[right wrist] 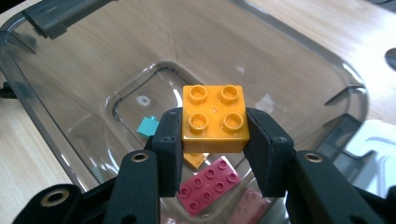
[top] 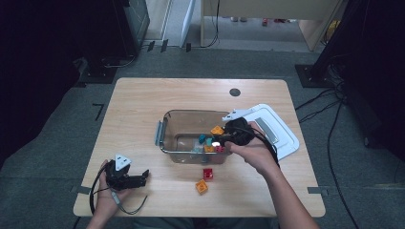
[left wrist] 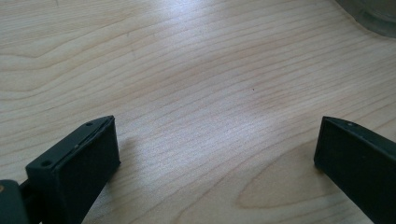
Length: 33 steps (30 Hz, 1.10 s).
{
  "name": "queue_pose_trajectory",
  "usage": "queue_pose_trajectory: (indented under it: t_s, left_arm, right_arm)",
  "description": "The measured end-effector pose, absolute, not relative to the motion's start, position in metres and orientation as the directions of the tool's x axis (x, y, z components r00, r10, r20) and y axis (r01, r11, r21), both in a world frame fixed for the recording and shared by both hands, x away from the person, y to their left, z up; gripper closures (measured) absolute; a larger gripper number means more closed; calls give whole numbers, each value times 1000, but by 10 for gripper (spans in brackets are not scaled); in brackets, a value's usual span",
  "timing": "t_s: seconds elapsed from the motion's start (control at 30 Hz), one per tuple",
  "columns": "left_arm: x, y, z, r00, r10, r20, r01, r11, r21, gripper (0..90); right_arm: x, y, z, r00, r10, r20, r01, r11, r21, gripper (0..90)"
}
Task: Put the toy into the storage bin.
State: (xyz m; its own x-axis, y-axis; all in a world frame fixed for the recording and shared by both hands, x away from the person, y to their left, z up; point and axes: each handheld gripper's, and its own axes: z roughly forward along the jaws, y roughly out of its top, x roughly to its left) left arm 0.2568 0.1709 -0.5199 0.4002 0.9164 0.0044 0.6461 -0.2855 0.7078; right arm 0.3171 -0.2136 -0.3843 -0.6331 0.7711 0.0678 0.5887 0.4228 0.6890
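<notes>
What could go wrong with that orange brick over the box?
The right gripper pinches the orange brick only by its sides above the clear box, so it might slip early. Dropped from there, it may bounce off the red brick inside. Two bricks on the table could get forgotten.
</notes>
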Motion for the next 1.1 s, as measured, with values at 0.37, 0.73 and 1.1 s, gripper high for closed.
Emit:
queue_pose_trajectory:
  t_s: [0.37,0.73,1.1]
  left_arm:
    - [257,171,-520,401,916,4,646,-286,708,0]
    - [257,171,-520,401,916,4,646,-286,708,0]
    - [257,171,-520,401,916,5,646,-286,708,0]
  right_arm:
    - [316,-208,-386,-651,755,78,602,450,660,259]
    - [305,-222,-370,-680,730,72,527,419,740,0]
    - [290,-254,-364,-633,773,40,516,383,767,0]
